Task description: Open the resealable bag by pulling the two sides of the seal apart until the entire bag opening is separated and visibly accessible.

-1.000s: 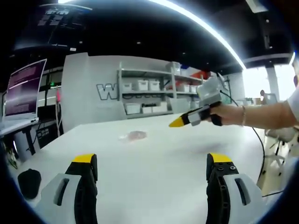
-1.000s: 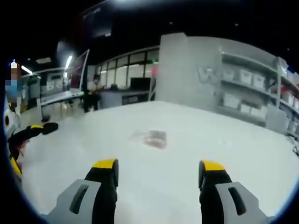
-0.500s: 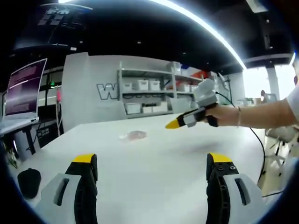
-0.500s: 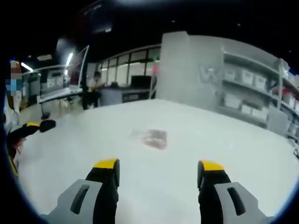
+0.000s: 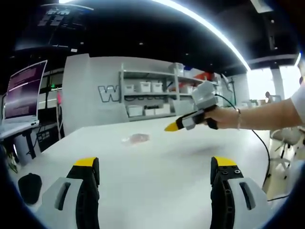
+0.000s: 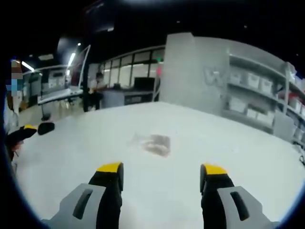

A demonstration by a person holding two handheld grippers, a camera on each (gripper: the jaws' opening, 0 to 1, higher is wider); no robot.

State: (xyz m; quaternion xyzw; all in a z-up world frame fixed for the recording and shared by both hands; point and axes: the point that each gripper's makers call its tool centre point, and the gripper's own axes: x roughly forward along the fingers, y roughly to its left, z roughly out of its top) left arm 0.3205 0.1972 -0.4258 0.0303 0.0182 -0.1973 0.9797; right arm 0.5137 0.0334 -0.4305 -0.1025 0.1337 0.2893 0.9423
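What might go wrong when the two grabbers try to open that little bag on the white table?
1. The resealable bag lies flat and looks thin, so the right hand-held gripper, jaws open and apart from it, may slip off or just push it across the smooth table.
2. The left hand-held gripper is far from the bag; if only one side gets pinched, the seal probably won't part.
3. The seal is too blurry to locate, so a grab might catch the wrong edge.

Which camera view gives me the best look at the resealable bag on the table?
The right gripper view: the resealable bag lies flat on the white table, ahead between the open jaws, large enough to show pinkish contents. In the left gripper view the bag is a small, faint patch farther away.
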